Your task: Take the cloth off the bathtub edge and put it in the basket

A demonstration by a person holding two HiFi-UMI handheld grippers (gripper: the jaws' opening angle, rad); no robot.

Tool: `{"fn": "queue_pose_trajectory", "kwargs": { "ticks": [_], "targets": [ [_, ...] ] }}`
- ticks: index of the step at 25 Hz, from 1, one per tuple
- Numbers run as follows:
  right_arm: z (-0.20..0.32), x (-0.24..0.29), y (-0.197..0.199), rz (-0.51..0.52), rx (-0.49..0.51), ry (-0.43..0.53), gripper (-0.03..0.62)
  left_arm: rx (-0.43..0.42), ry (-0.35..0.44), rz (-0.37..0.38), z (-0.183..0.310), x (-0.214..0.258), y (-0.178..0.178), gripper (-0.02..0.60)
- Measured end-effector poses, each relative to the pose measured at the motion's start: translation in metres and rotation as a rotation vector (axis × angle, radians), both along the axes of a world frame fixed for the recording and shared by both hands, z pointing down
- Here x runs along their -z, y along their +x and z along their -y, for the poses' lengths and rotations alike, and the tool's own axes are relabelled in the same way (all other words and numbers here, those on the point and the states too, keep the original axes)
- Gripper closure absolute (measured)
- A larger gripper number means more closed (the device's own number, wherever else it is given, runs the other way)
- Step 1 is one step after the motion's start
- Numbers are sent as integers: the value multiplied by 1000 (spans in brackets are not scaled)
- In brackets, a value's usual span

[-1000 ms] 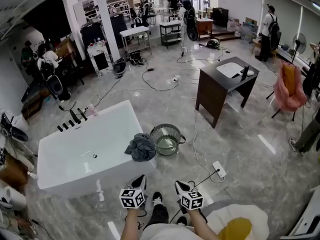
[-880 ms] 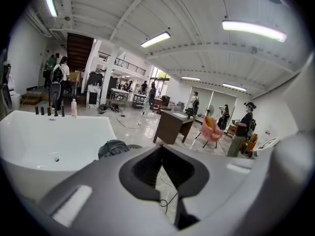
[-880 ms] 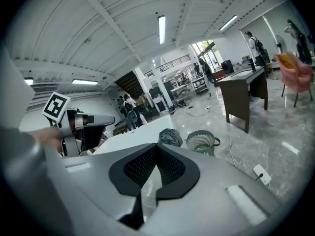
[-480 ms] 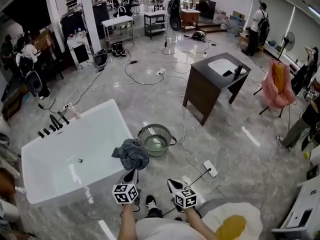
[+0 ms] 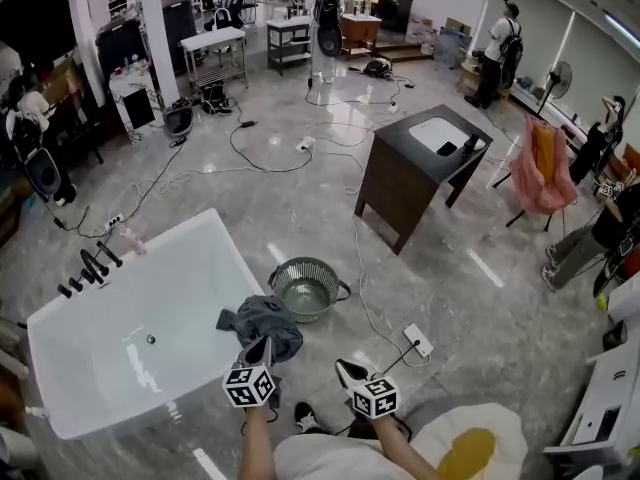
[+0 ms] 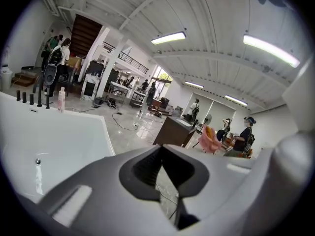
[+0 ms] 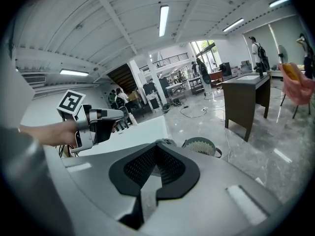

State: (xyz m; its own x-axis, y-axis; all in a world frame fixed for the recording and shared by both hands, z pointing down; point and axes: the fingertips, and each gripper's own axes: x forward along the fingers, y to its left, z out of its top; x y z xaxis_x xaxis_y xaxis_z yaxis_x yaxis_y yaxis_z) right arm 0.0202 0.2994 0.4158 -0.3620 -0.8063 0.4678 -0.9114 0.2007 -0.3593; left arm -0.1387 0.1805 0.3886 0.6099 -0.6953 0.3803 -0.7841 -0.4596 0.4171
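A crumpled dark grey cloth [image 5: 262,324] lies draped over the near right corner of the white bathtub [image 5: 140,333]. Just right of it on the floor stands a round metal wire basket [image 5: 306,287], also seen in the right gripper view as the basket [image 7: 201,145]. My left gripper [image 5: 260,351] is shut and empty, its tips just short of the cloth's near edge. My right gripper [image 5: 345,372] is shut and empty too, held a little to the right, near the floor cable. The left gripper [image 7: 93,124] shows in the right gripper view.
A dark wooden vanity with a white sink [image 5: 420,168] stands beyond the basket. A power strip [image 5: 418,340] and cables [image 5: 365,268] lie on the marble floor to the right. Black taps [image 5: 85,268] line the tub's far end. People stand [image 5: 495,38] around the room's edges.
The view has closed in on the tub corner: cloth and basket sit nearer and lower in the head view. Both grippers stay shut, the left now almost at the cloth.
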Motion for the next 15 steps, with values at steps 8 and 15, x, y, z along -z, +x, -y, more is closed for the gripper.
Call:
{"fn": "queue_pose_trajectory", "kwargs": {
  "ticks": [8,15],
  "targets": [
    [25,-32,-23,-1,55,-57,592,82,-72,14,19,-39,-39,523],
    [98,-71,-23,76,120,-100,592,184,-166,90,50,-86,-55,523]
  ]
}}
